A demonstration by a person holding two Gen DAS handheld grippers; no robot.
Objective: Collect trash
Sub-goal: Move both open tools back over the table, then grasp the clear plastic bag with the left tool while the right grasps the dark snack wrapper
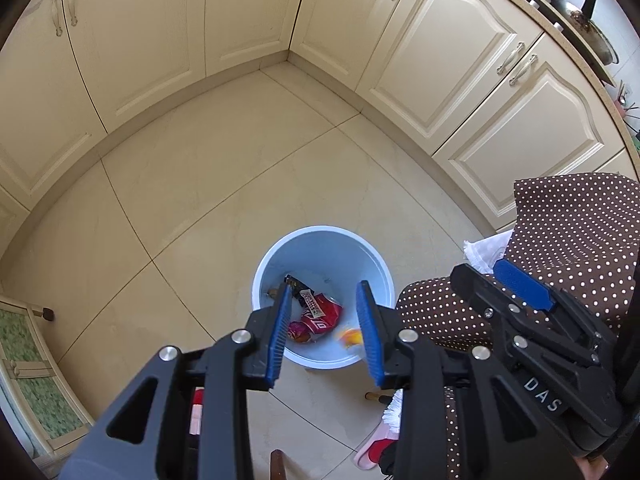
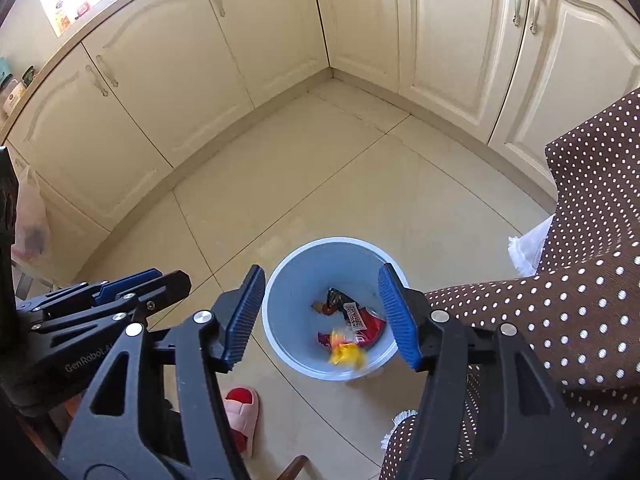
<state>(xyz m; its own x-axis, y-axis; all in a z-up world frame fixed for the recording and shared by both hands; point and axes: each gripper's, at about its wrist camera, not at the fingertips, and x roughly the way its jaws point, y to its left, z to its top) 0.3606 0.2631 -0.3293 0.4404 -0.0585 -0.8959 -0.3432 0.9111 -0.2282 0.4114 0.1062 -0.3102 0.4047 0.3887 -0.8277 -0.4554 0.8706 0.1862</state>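
A light blue bin (image 1: 320, 240) stands on the tiled floor, seen in the right wrist view too (image 2: 324, 254). Inside lie a red wrapper (image 1: 322, 316) (image 2: 370, 330), a dark wrapper (image 1: 294, 284) and a blurred yellow-orange scrap (image 1: 349, 336) (image 2: 344, 354). My left gripper (image 1: 325, 328) is open and empty above the bin. My right gripper (image 2: 322, 316) is open and empty above the bin; it also shows at the right of the left wrist view (image 1: 520, 296).
Cream kitchen cabinets (image 1: 180, 40) wrap the corner behind the bin. A brown polka-dot cloth (image 2: 592, 260) hangs close on the right. A pink and red slipper (image 2: 240, 412) lies on the floor near me. A glass-door cabinet (image 1: 28, 360) stands at the left.
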